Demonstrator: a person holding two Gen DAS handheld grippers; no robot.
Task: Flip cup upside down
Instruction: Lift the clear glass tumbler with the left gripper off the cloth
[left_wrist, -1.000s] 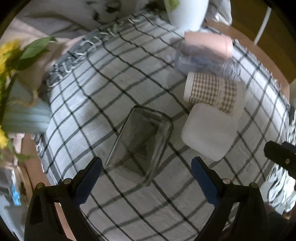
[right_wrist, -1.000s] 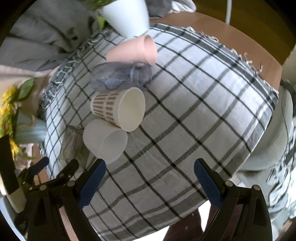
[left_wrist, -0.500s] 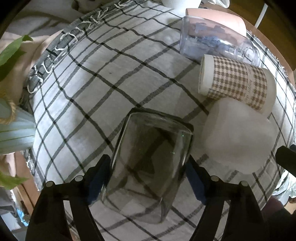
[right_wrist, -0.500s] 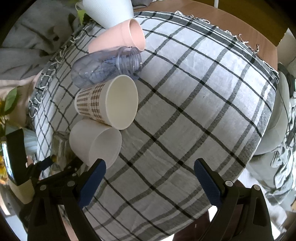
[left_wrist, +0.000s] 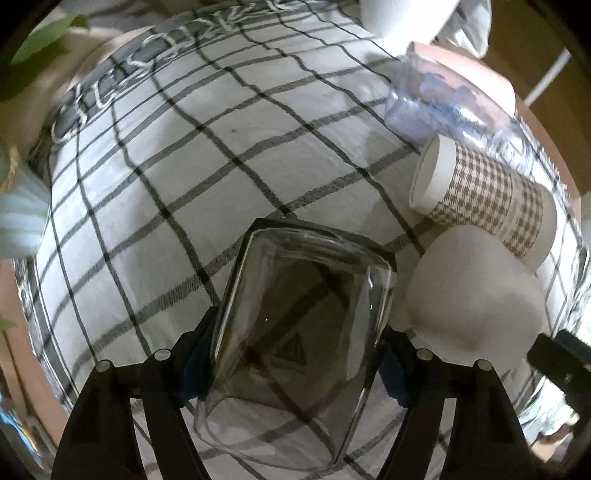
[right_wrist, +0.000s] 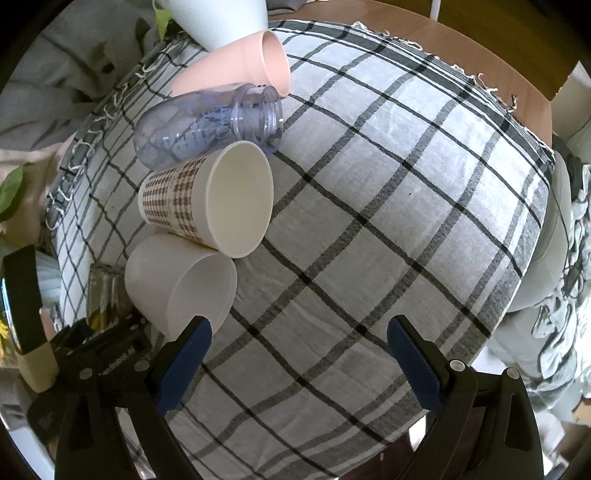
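A clear glass cup (left_wrist: 295, 332) lies on its side on the checked cloth. My left gripper (left_wrist: 295, 363) is shut on it, blue pads pressing both sides. In the right wrist view only a sliver of the glass (right_wrist: 101, 295) shows at the left, behind the white plastic cup (right_wrist: 181, 284). My right gripper (right_wrist: 299, 358) is open and empty over the cloth near the front edge, with its left finger just in front of the white cup.
A row of cups lies on its side: white plastic cup (left_wrist: 472, 299), houndstooth paper cup (left_wrist: 487, 199), clear bluish bottle (left_wrist: 443, 107), pink cup (right_wrist: 236, 62). A white pot (right_wrist: 221, 18) stands behind. The checked cloth (right_wrist: 388, 203) covers a round wooden table (right_wrist: 498, 62).
My left gripper moved forward around the glass cup and shut on it. My right gripper moved a little closer to the cups and stayed open.
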